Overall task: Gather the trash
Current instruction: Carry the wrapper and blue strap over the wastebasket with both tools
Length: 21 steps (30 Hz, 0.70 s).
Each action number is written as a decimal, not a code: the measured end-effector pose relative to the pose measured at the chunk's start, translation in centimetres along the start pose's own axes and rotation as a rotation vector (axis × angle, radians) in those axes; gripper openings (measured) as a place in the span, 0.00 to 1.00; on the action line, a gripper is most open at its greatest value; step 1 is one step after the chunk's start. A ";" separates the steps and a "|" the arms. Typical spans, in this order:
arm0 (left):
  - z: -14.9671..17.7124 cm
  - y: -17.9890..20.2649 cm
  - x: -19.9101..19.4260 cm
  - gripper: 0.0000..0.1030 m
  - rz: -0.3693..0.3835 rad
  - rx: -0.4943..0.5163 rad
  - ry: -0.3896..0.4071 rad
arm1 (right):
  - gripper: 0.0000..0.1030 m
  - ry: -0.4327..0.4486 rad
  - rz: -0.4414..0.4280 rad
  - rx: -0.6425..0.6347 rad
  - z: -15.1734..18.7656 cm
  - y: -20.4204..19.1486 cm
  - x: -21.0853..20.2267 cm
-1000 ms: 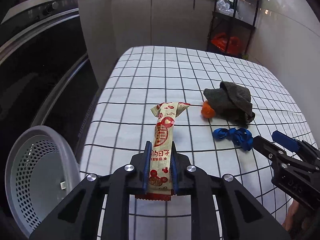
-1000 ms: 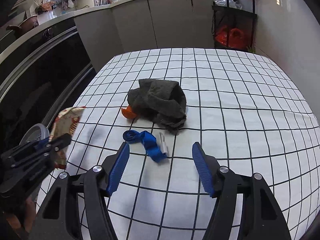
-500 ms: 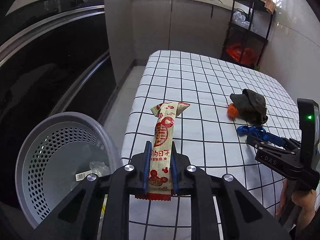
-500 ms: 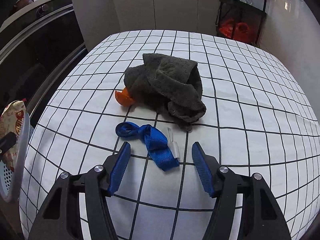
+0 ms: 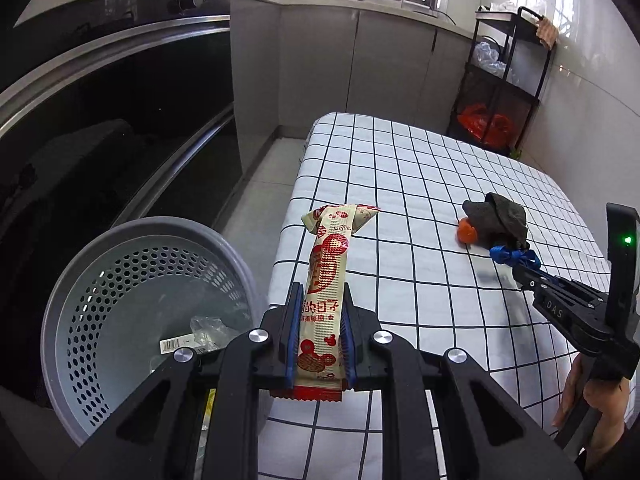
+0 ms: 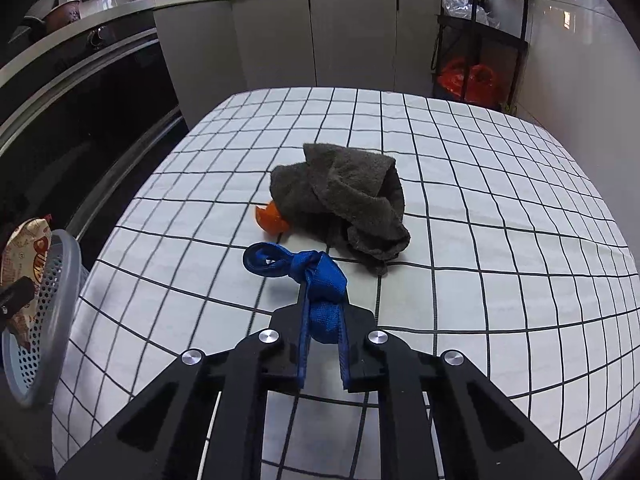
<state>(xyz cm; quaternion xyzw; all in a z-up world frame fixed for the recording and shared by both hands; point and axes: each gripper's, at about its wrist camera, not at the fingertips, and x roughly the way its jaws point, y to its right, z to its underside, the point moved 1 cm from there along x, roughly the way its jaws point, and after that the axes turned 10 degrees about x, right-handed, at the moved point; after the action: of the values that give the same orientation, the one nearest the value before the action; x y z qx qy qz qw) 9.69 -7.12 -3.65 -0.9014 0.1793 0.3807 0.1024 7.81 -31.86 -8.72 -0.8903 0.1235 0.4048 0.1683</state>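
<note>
A long cream and red snack wrapper [image 5: 326,268] stands up between the pads of my left gripper [image 5: 320,292], which is shut on it at the table's left edge, beside a grey perforated bin [image 5: 80,280]. My right gripper [image 6: 323,304] is closing its jaws, and its blue pads pinch one end of a knotted blue strap [image 6: 316,268] that lies on the checked tablecloth [image 6: 480,240]. Just behind the strap are a crumpled dark grey cloth [image 6: 348,200] and an orange scrap [image 6: 270,218] half under it. The left wrist view shows the right gripper [image 5: 520,268] from the side.
The bin holds a clear plastic scrap with a barcode label [image 5: 192,340]. A dark oven front [image 5: 100,120] runs along the left. At the back right stands a black shelf rack [image 5: 504,80] with a red bag. A hand [image 5: 600,400] holds the right gripper's handle.
My left gripper carried the wrapper leftward off the table toward the bin. The right gripper moved onto the blue strap, and its jaws came together on it.
</note>
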 end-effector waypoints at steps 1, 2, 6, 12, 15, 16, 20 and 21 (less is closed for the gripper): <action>0.2 -0.2 -0.3 0.17 -0.005 -0.003 0.004 | 0.11 0.014 -0.012 0.004 0.1 -0.3 -0.7; 0.5 -0.5 -0.7 0.17 -0.015 -0.005 0.007 | 0.11 0.027 -0.028 0.008 0.0 -0.6 -1.3; 1.8 -2.0 -1.6 0.17 -0.064 -0.015 0.005 | 0.11 0.066 -0.095 0.011 0.4 -2.7 -3.7; 3.1 -5.5 -3.4 0.17 -0.140 -0.059 0.015 | 0.11 0.087 -0.200 -0.017 1.2 -7.6 -5.9; 3.5 -6.9 -4.6 0.17 -0.187 -0.065 0.032 | 0.11 0.088 -0.256 -0.043 1.9 -10.4 -6.6; 3.7 -7.4 -4.9 0.17 -0.200 -0.068 0.038 | 0.11 0.086 -0.273 -0.053 2.1 -11.4 -6.7; 4.5 -9.2 -5.8 0.17 -0.233 -0.083 0.045 | 0.11 0.070 -0.319 -0.115 3.3 -15.5 -6.6; 4.7 -9.6 -5.9 0.17 -0.242 -0.087 0.044 | 0.11 0.064 -0.325 -0.131 3.6 -16.4 -6.4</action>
<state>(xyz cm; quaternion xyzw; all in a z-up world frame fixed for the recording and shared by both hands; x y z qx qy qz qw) 6.69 4.61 -2.20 -0.9281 0.0548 0.3532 0.1046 7.07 -14.90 -2.82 -0.9199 -0.0434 0.3511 0.1690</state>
